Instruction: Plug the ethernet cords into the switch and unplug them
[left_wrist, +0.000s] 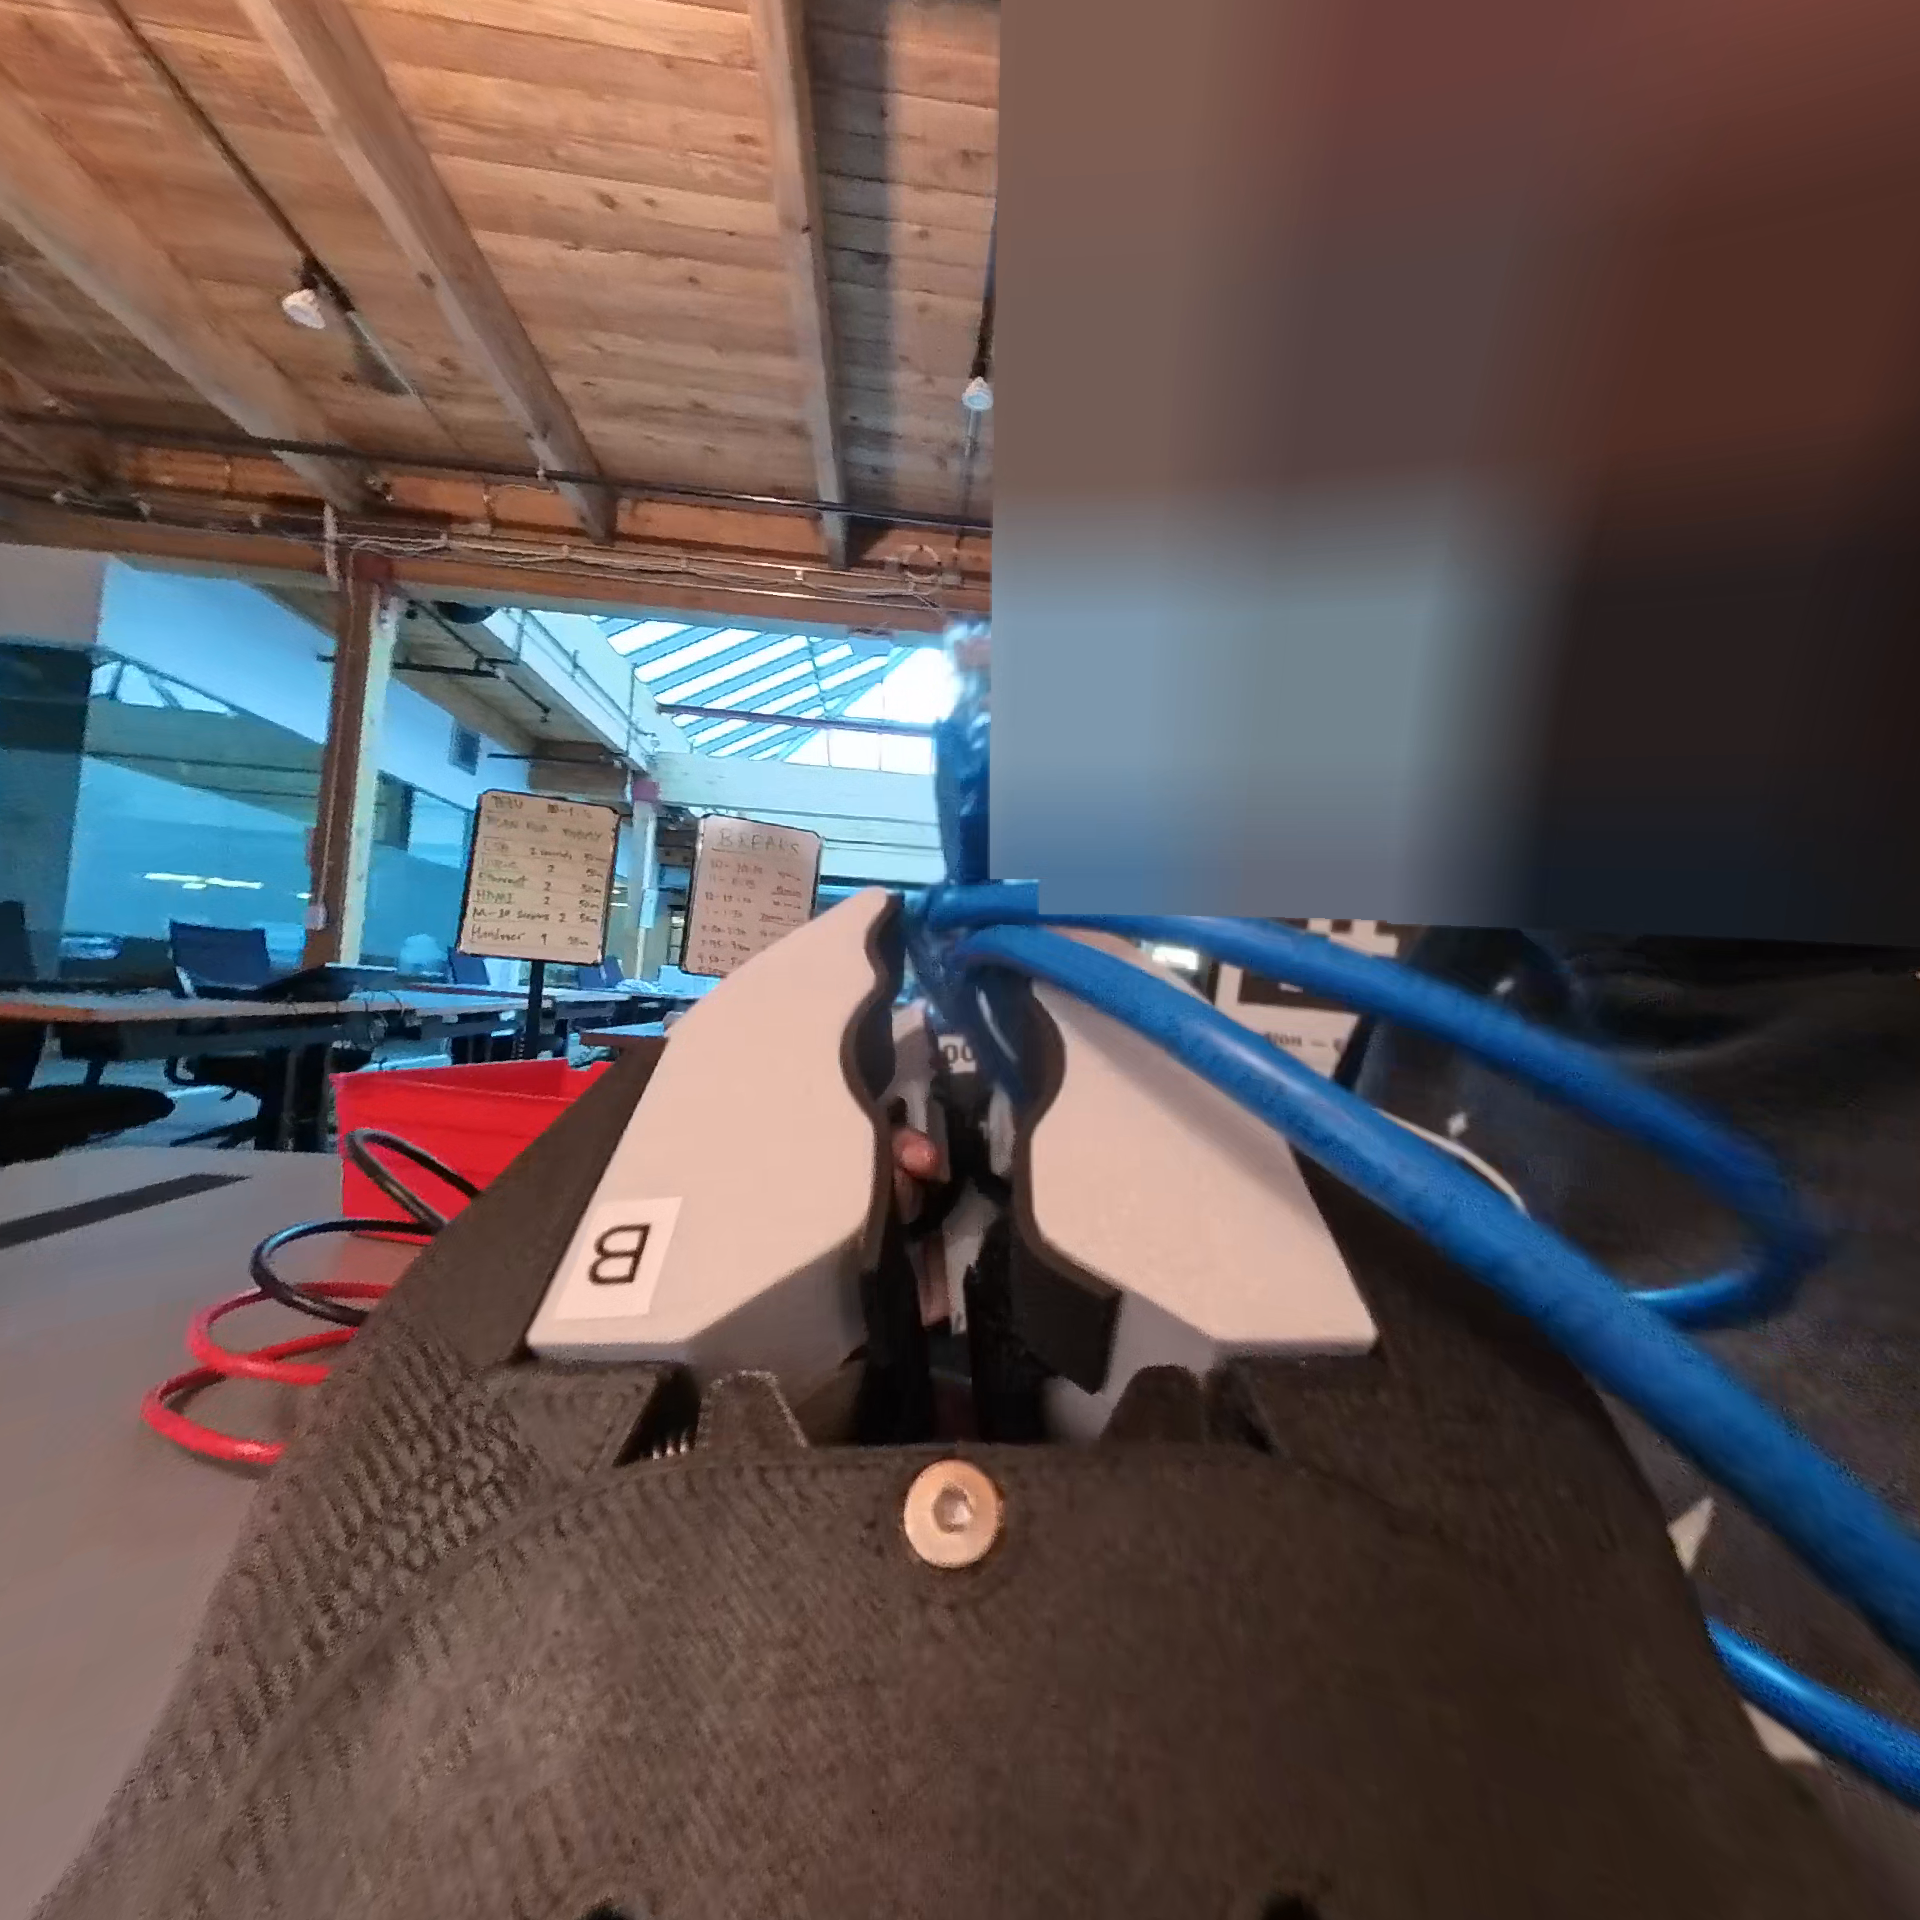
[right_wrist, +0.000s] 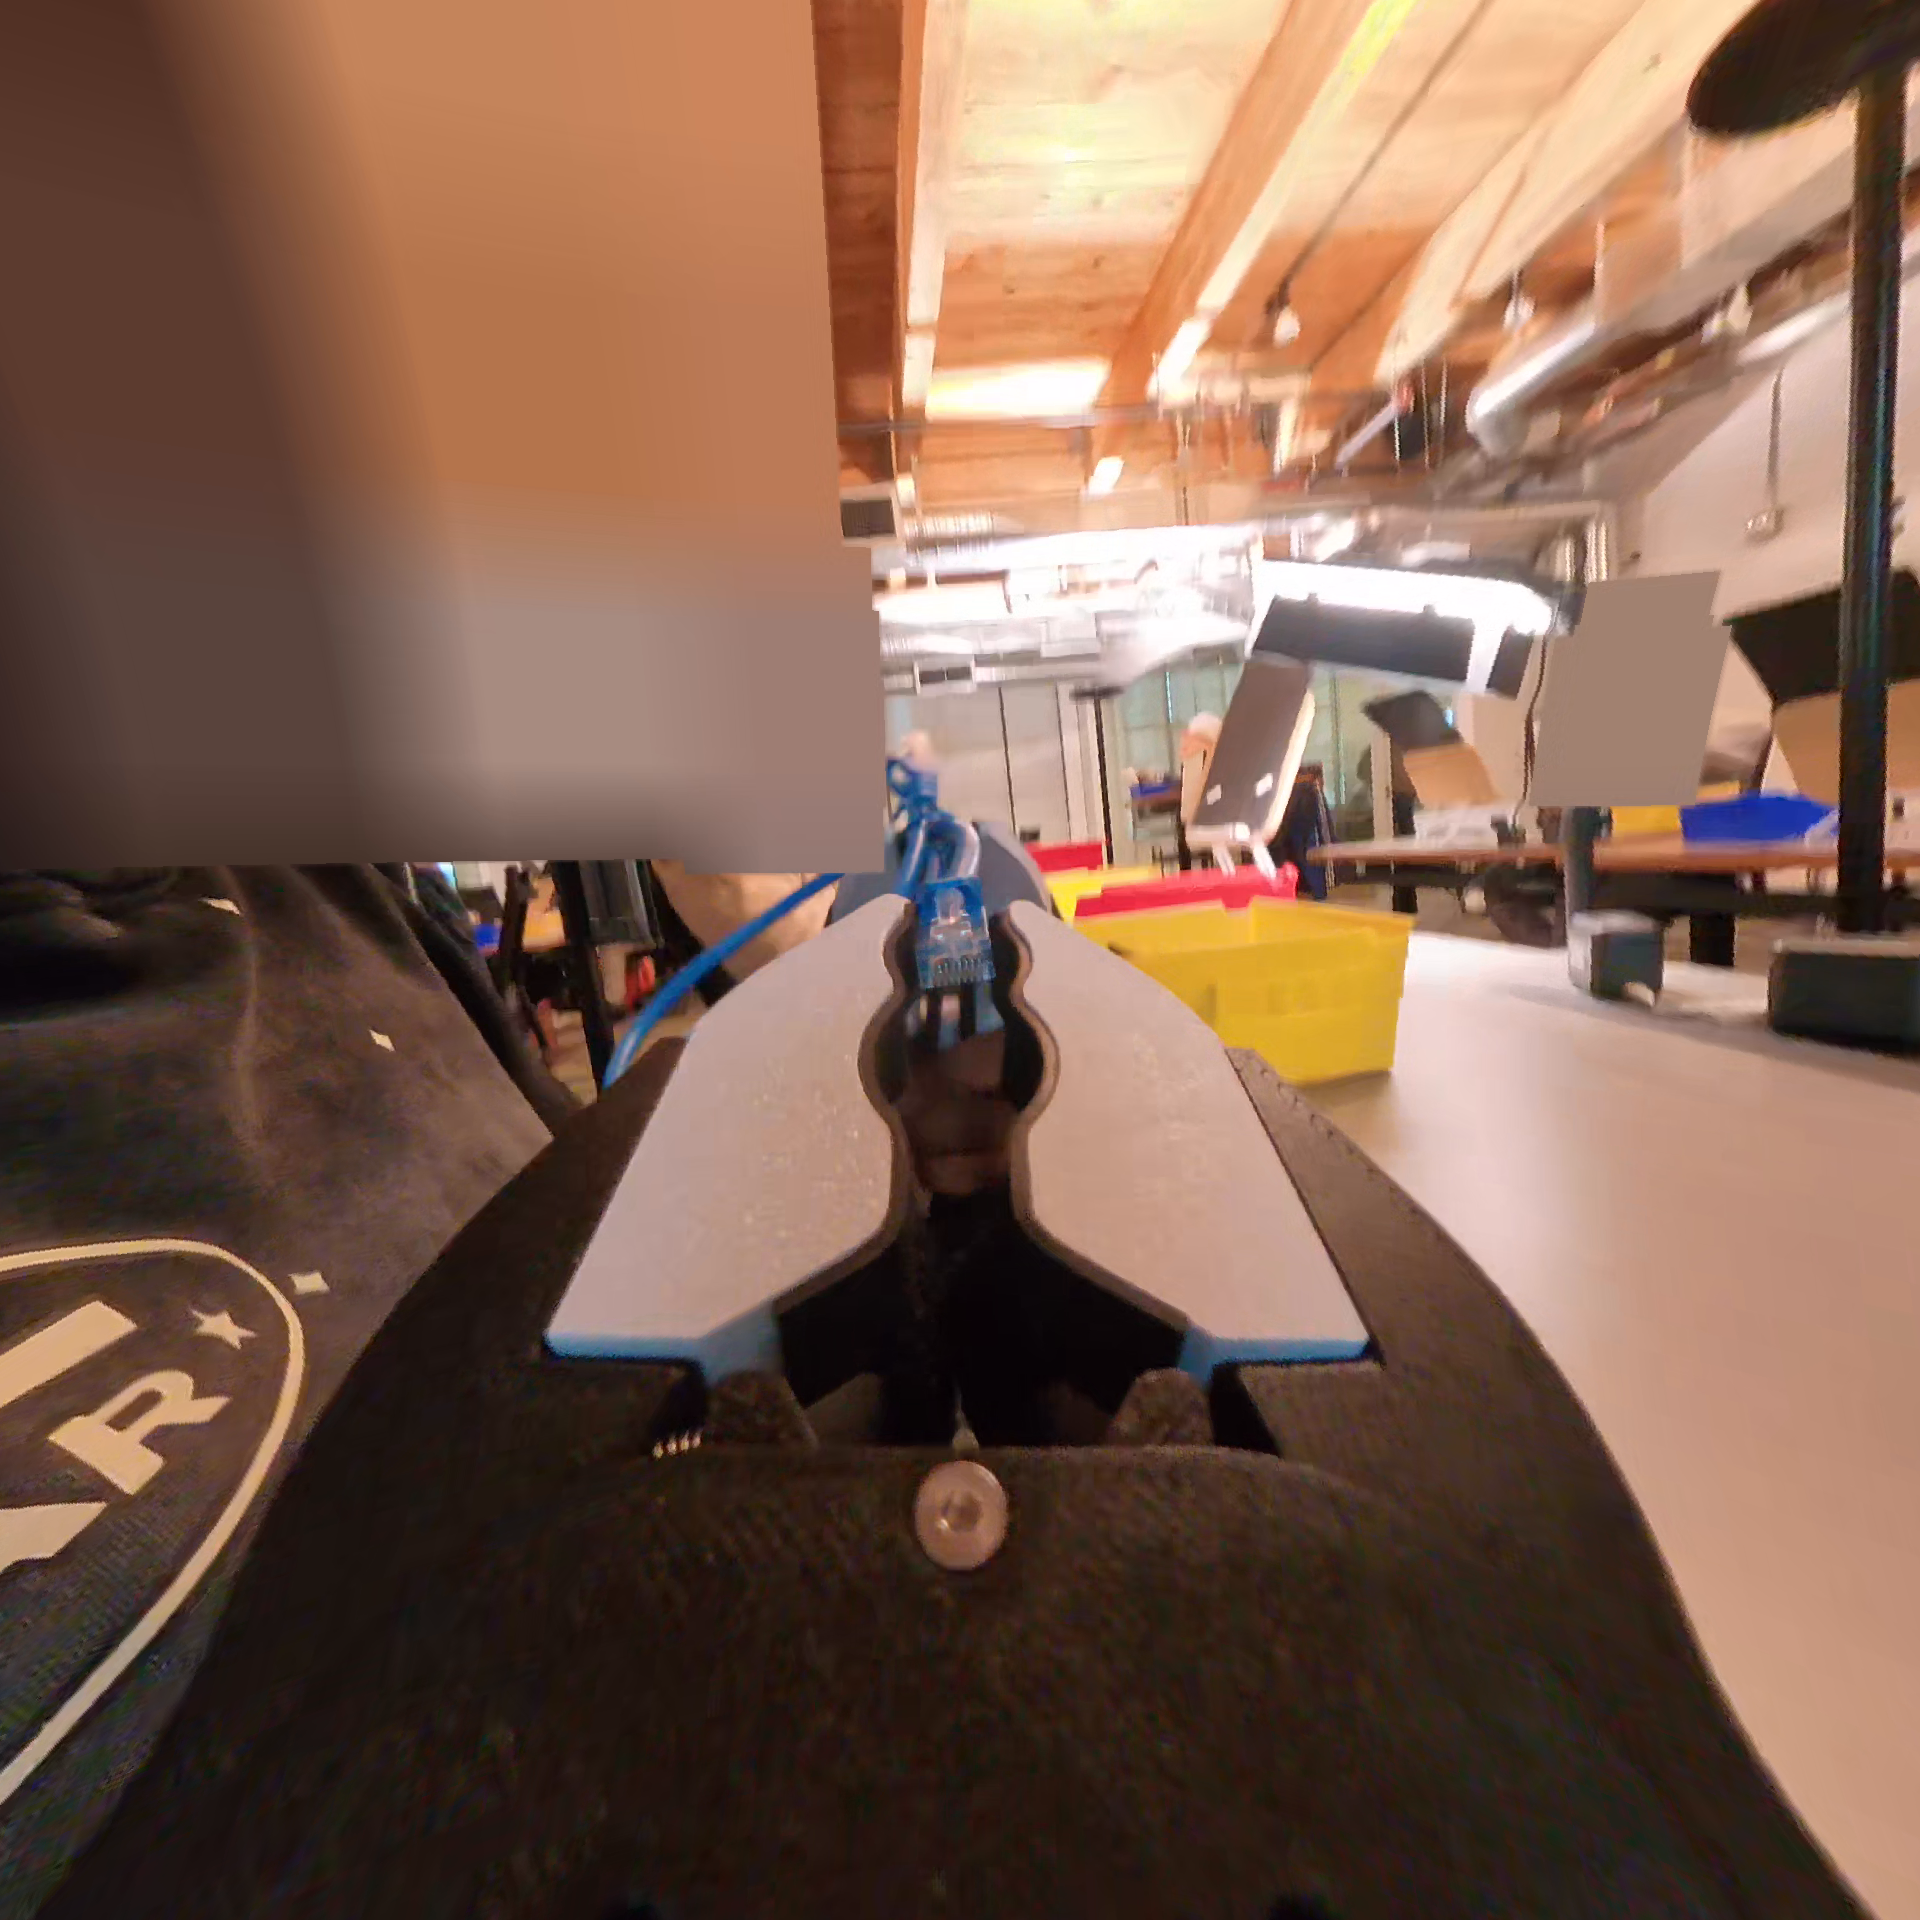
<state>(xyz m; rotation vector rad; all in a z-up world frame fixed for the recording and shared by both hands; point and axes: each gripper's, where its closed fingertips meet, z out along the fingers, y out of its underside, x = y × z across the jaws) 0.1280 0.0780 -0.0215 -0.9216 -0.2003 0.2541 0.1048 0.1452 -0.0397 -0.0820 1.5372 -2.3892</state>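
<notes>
My left gripper (left_wrist: 935, 956) is shut on a bundle of blue ethernet cord (left_wrist: 1403, 1101) at its fingertips; the cord loops off to the right and down. My right gripper (right_wrist: 953, 923) is shut on the blue ethernet plug (right_wrist: 951, 948), whose clear contact end faces the camera. From the plug the cord (right_wrist: 665, 997) runs back and to the left. Both grippers point up and outward, close together in front of a person's dark shirt (right_wrist: 260, 1091). What looks like the other gripper (right_wrist: 1003, 873) shows just beyond the plug. No switch is in view.
A grey table (right_wrist: 1610, 1247) carries a yellow bin (right_wrist: 1278, 987) and red bins (right_wrist: 1174, 894) to the right. In the left wrist view a red bin (left_wrist: 457, 1122) and coiled red and black wires (left_wrist: 270, 1340) lie on the table (left_wrist: 94, 1403). Whiteboards (left_wrist: 540, 883) stand behind. Spacing between my two grippers at the tips: around 8 cm.
</notes>
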